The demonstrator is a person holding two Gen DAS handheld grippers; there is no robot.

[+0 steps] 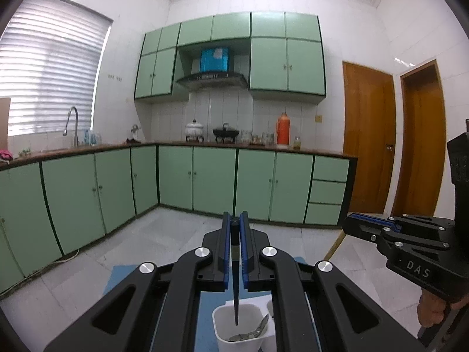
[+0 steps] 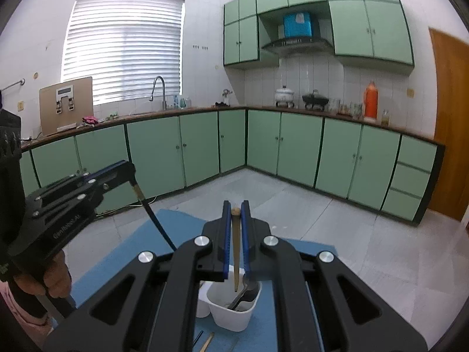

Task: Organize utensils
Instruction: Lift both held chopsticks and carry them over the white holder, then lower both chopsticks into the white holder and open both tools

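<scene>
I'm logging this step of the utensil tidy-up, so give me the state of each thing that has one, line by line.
Left gripper: shut on a dark chopstick, tip hanging over the white plastic utensil holder.
Right gripper: shut on a brown wooden chopstick, tip down over the holder.
White plastic utensil holder: upright, metal spoons inside.
Green cabinet doors: closed.
Brown wooden door: closed.

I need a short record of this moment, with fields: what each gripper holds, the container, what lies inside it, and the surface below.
left gripper: shut on a dark chopstick, tip pointing down over the container
right gripper: shut on a wooden chopstick, tip pointing down over the container
container: white utensil holder, with compartments
inside it: metal spoons
surface below: blue mat
loose on the mat: two more chopsticks, near the bottom edge of the right wrist view
</scene>
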